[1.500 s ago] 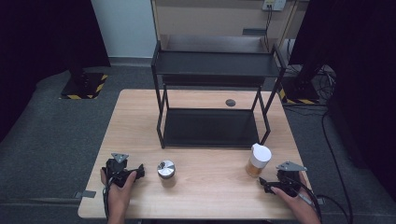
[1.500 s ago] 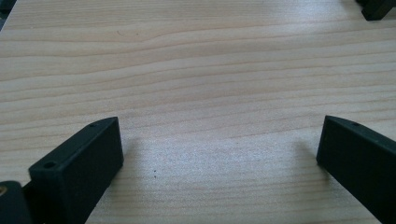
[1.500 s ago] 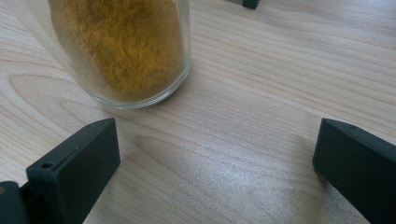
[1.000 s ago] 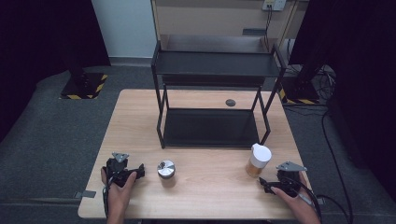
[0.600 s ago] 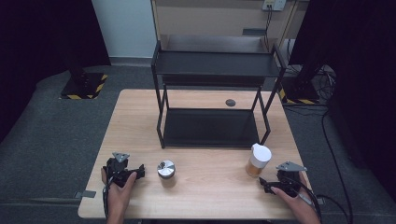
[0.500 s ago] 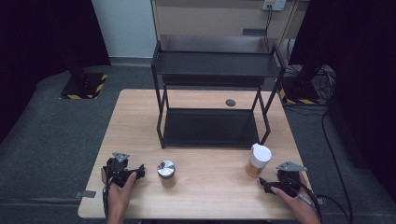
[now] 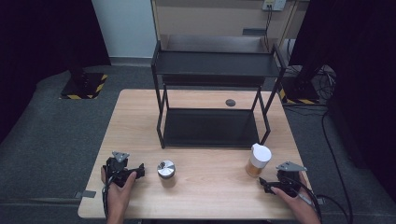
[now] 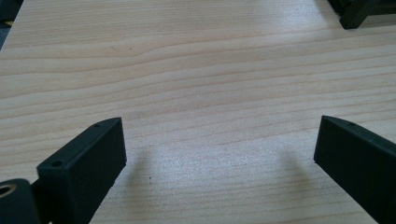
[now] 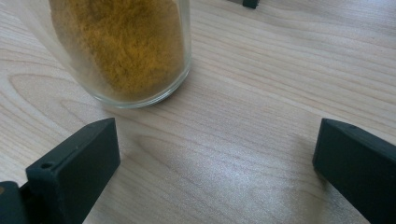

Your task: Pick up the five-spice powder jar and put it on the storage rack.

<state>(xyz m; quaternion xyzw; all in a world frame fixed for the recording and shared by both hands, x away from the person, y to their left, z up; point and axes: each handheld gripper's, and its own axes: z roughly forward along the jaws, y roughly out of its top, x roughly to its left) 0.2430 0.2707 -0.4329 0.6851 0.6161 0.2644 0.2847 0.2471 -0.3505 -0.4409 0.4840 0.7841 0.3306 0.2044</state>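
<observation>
Left hand-held gripper (image 7: 133,171): rests at the tabletop's (image 7: 210,186) near-left corner, jaws spread wide over bare wood, holding nothing; it points toward the small metal-lidded jar (image 7: 166,170) just beside it.
Right hand-held gripper (image 7: 267,185): near the near-right corner, jaws wide apart and empty, aimed at the spice jar (image 7: 258,160), probably lined up for a grasp.
Spice jar: upright near the tabletop's right edge, white lid, orange-yellow powder; its glass base stands just ahead of the right jaws, apart from them.
Two-tier black shelf (image 7: 215,100): mid-tabletop toward the far edge, both tiers empty; judged the likely destination for the jars.
Dark disc (image 7: 230,102): on the tabletop behind the shelf.
</observation>
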